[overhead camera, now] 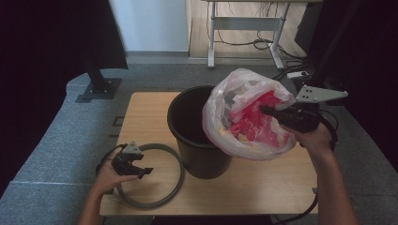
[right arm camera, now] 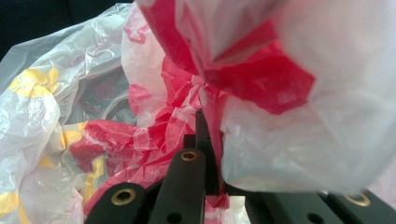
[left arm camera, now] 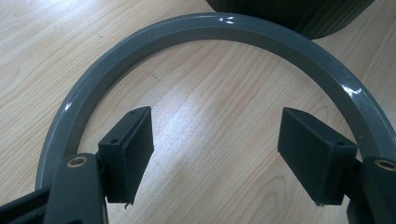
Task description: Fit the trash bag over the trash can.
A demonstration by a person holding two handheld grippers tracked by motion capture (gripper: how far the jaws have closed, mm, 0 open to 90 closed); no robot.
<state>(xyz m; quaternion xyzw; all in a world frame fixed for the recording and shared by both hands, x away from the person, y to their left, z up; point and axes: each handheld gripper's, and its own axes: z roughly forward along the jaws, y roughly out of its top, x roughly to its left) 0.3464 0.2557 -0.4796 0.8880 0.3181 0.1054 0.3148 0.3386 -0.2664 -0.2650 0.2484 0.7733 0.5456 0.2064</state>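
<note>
White, red and yellow thin crinkled plastic bag (overhead camera: 251,117) hangs in the air above the right half of the light wooden bench (overhead camera: 263,180), its bulging body partly over the rim of the black round plastic bin (overhead camera: 197,136) and partly to the right of it. The right claw (overhead camera: 265,110) is clamped on a fold of this bag: in the right gripper view the two black jaws stand pressed together with a pinched strip of red and white film (right arm camera: 215,126) between them, and the rest of the bag billows up and around them. The right hand (overhead camera: 315,137) holds that claw roughly level, pointing left toward the bin.

The bin stands upright near the middle of the bench, open at the top, dark inside; what lies within cannot be told.

On the left part of the bench lies a grey plastic hoop (overhead camera: 176,180), flat on the wood, its right side just beside the foot of the bin. The left claw (overhead camera: 141,169) hovers over the hoop's left part, held by the left hand (overhead camera: 109,176). In the left gripper view its jaws stand well apart with nothing between them but bare wood, the grey hoop (left arm camera: 201,28) arching around and beyond them and the ribbed base of the bin (left arm camera: 299,14) at the top edge.

Grey carpet (overhead camera: 42,140) surrounds the bench.
</note>
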